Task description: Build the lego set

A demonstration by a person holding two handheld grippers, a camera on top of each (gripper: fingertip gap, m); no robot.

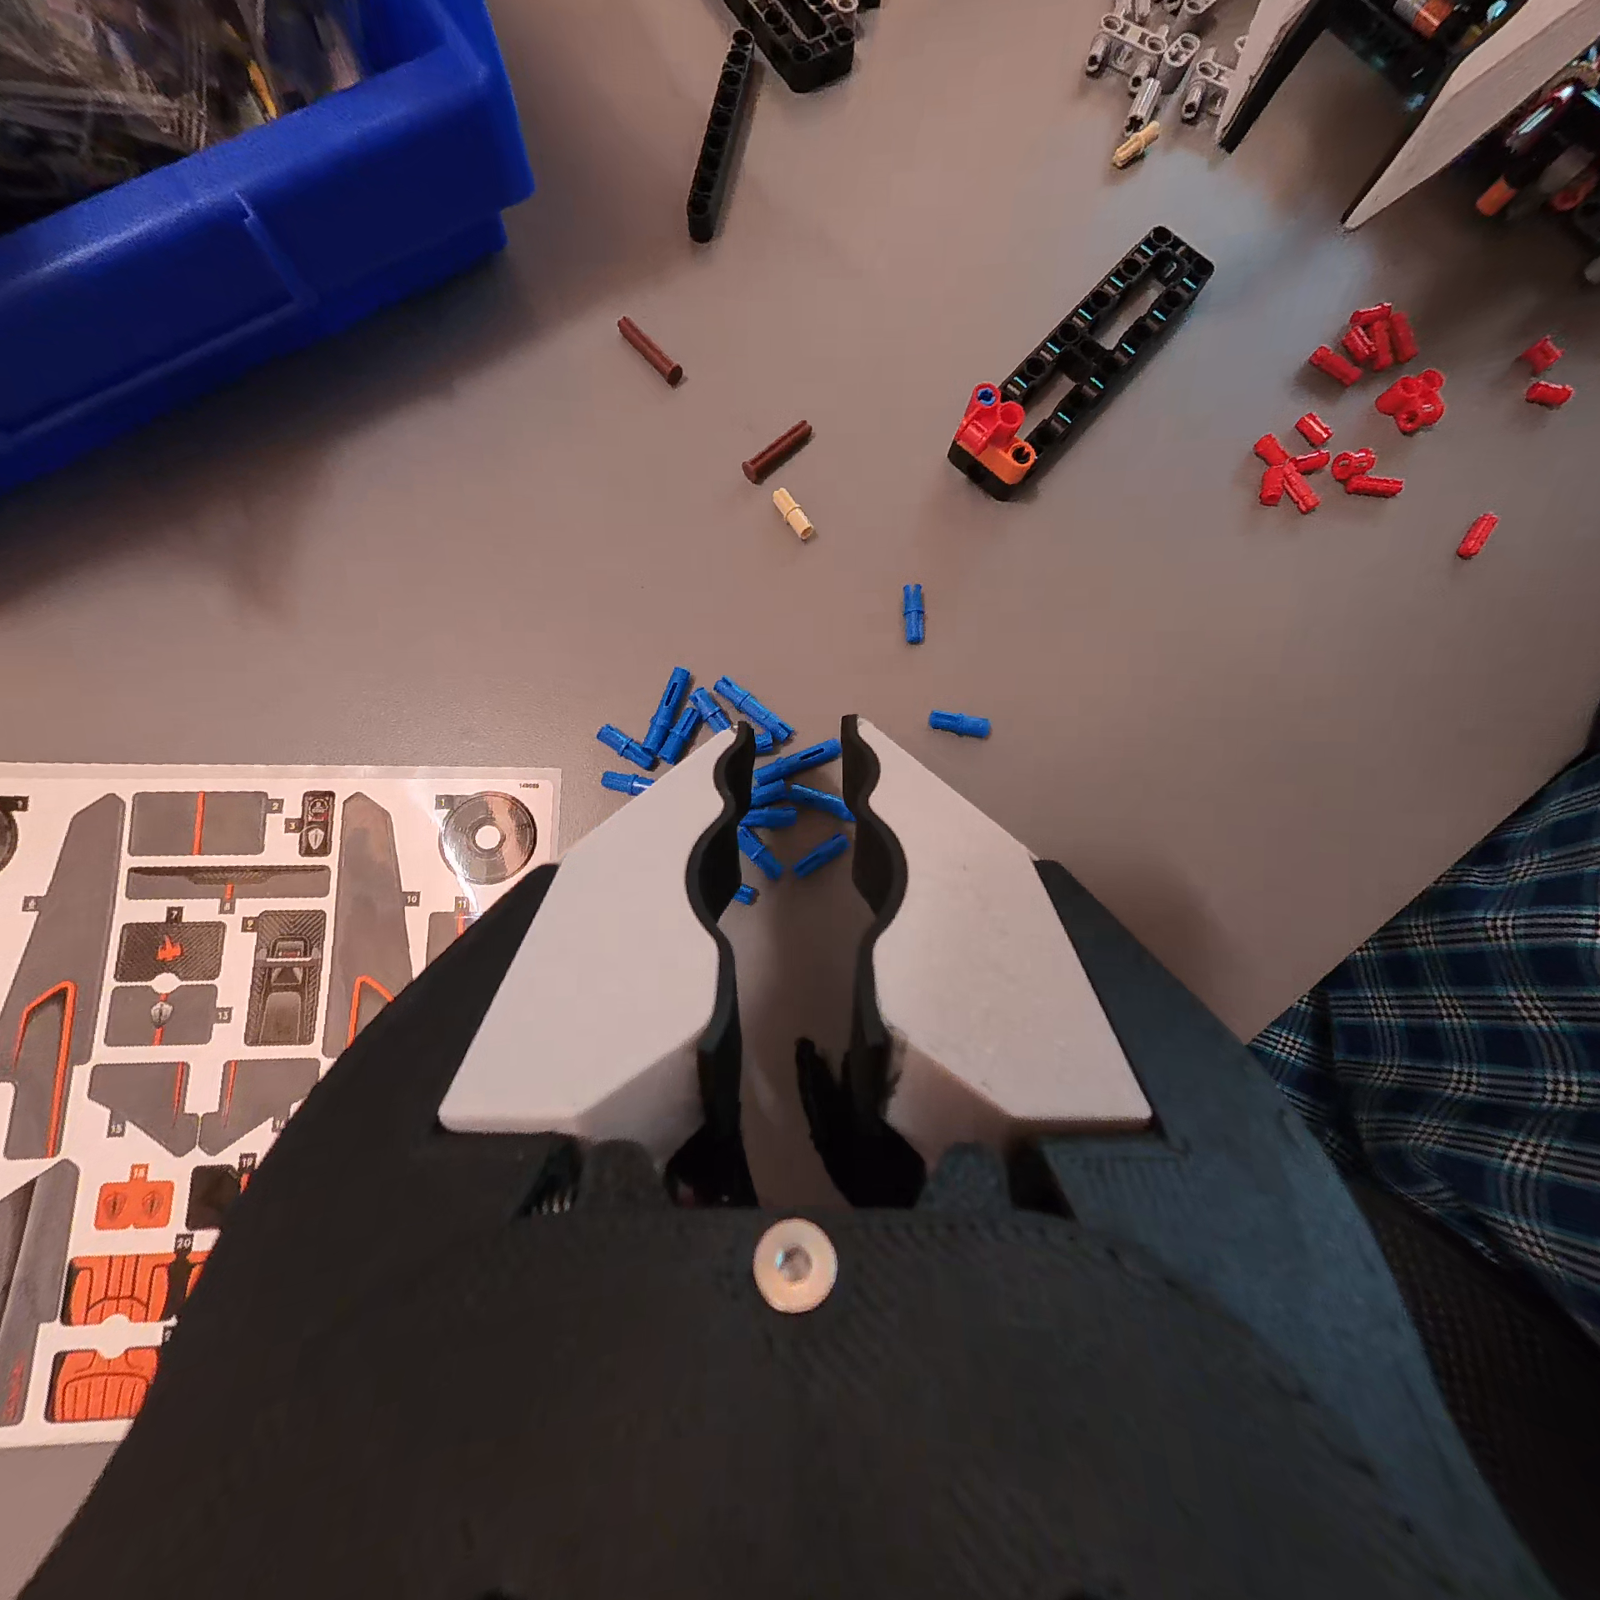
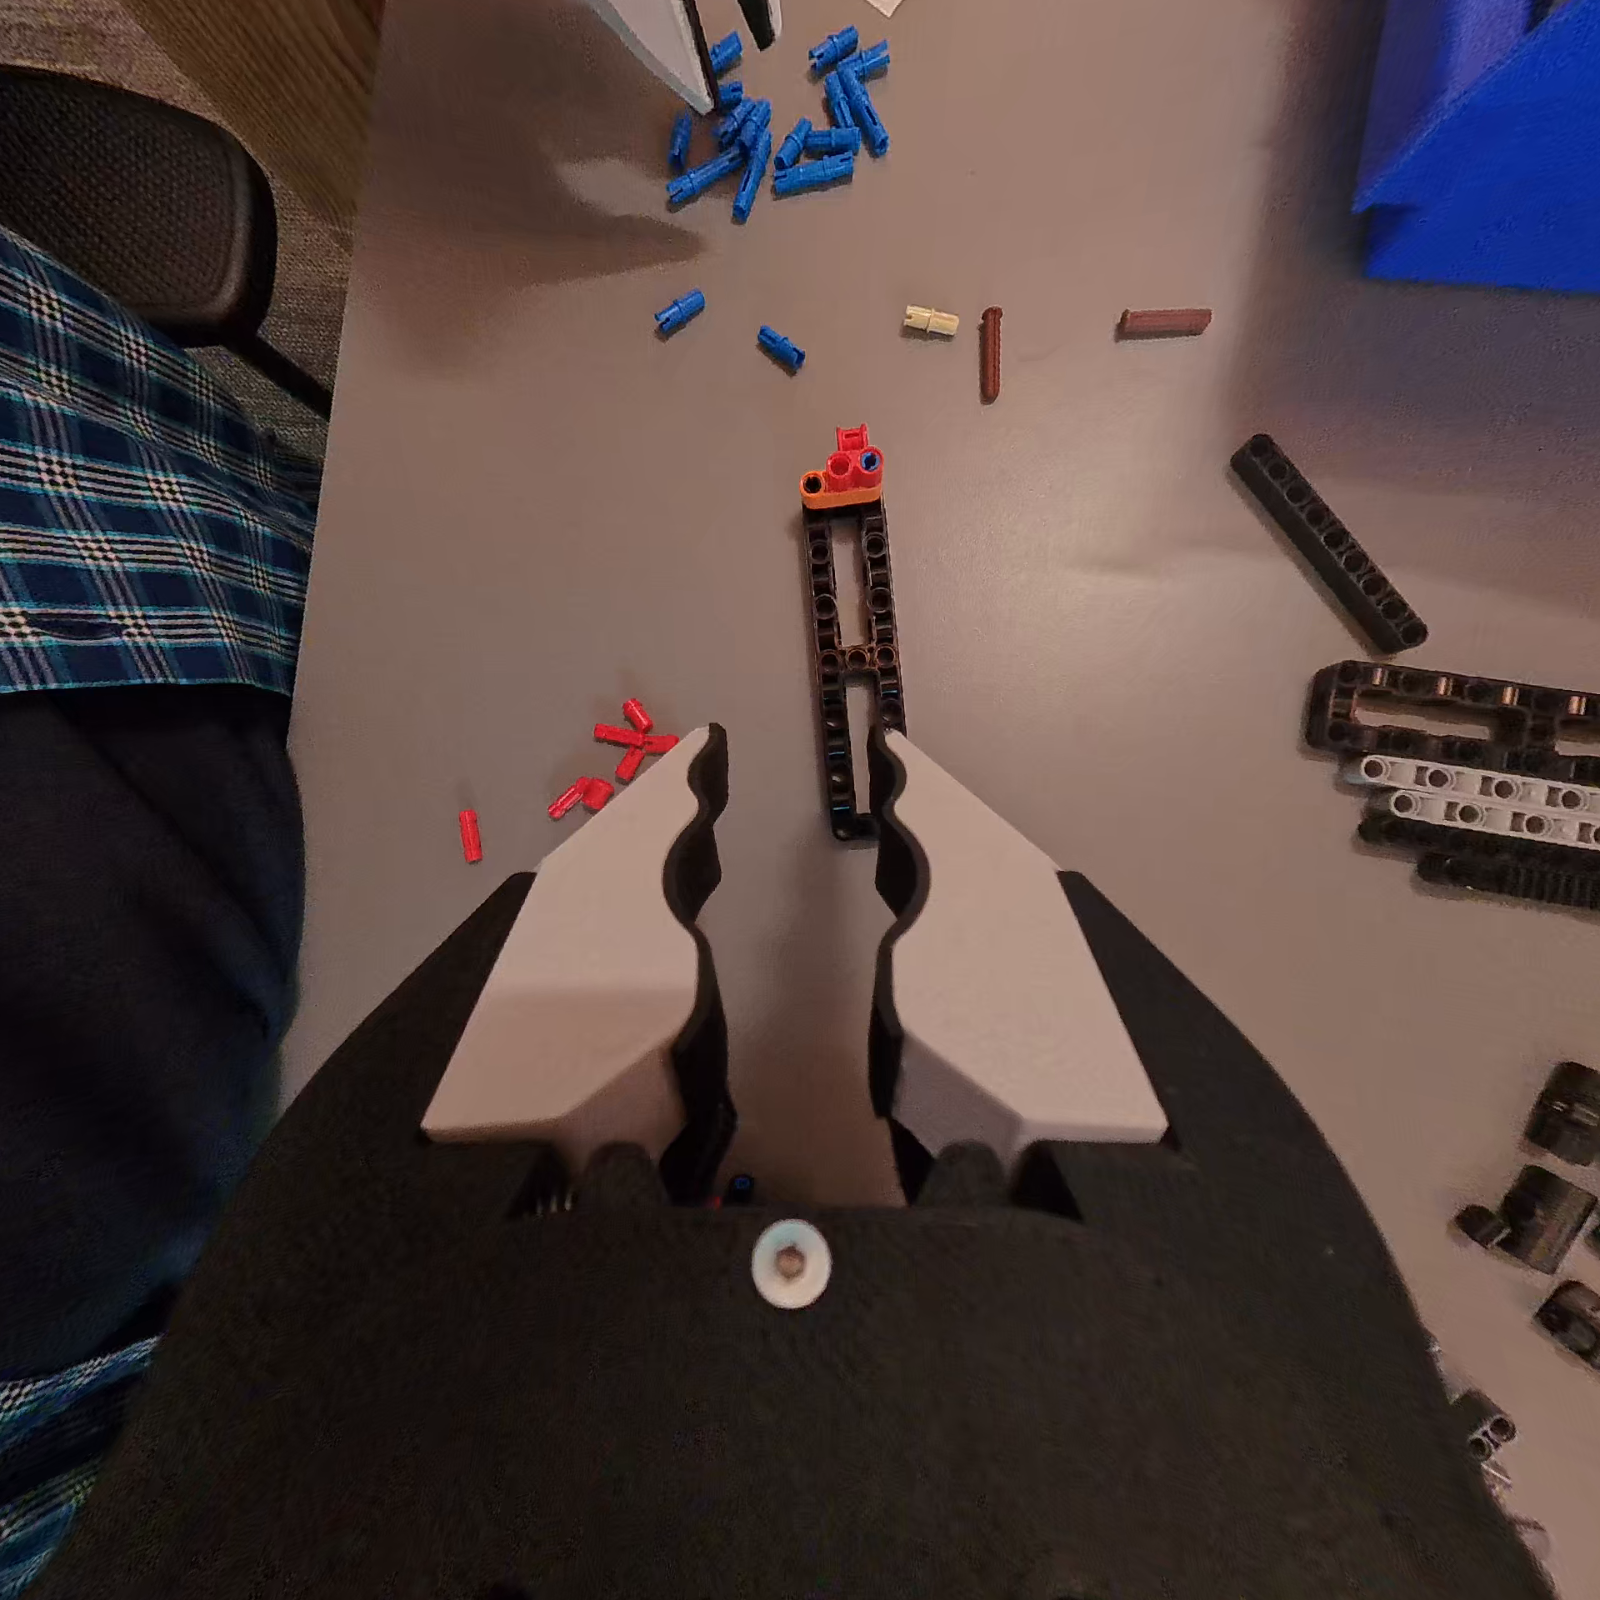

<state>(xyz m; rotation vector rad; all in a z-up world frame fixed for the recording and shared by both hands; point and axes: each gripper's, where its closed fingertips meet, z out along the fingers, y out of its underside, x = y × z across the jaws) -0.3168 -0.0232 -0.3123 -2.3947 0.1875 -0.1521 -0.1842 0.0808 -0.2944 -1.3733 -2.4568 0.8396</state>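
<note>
My left gripper (image 1: 792,736) is open and empty, its tips low over a pile of several blue pins (image 1: 779,801) on the grey table; some pins show between the fingers. A black frame (image 1: 1100,346) with red and orange parts (image 1: 991,429) at its near end lies farther right. My right gripper (image 2: 796,736) is open and empty. The frame (image 2: 853,623) lies lengthwise ahead of it, its near end between the fingertips, close to the right finger. The left gripper's fingers (image 2: 675,61) also show at the top of the right wrist view over the blue pins (image 2: 779,130).
A blue bin (image 1: 216,216) stands far left and a sticker sheet (image 1: 216,996) lies near left. Red pins (image 1: 1351,407), two brown axles (image 1: 777,450), a tan pin (image 1: 793,513), a long black beam (image 2: 1325,545) and black and grey beams (image 2: 1472,779) are scattered. A plaid-shirted person (image 2: 130,476) sits at the table edge.
</note>
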